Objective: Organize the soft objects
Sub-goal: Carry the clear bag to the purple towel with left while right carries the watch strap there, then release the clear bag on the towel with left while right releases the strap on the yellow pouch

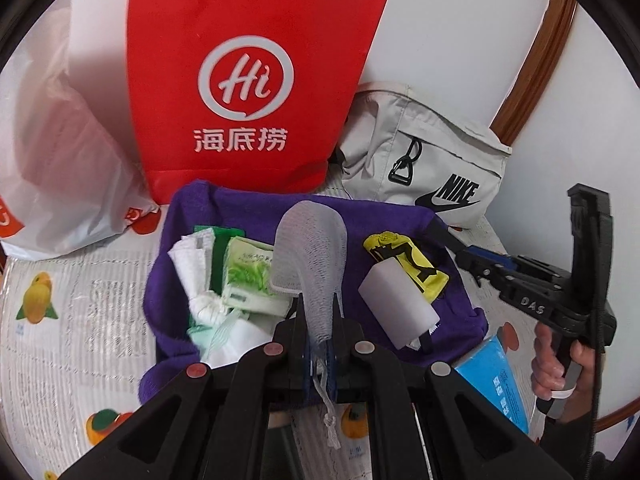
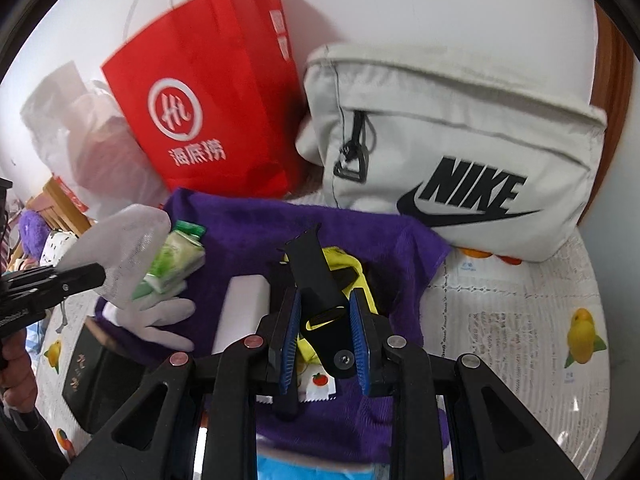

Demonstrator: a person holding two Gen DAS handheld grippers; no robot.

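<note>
While the left gripper (image 1: 318,344) is pinching the white mesh pouch (image 1: 310,252) tight between closed fingers, holding it above the purple towel (image 1: 256,212), the right gripper (image 2: 325,340) is standing partly open around a black watch strap (image 2: 316,280), perhaps barely touching. Both are hanging over the towel's near side; I would be lowering each gently so neither limp piece is snagging neighbours like the white foam block (image 1: 394,300).

Left gripper (image 1: 318,344): jaws drawn nearly together, clamped on a white mesh pouch (image 1: 310,256). Right gripper (image 2: 325,340): jaws apart, flanking a black strap (image 2: 316,280); contact apparently made, though unclear.
</note>
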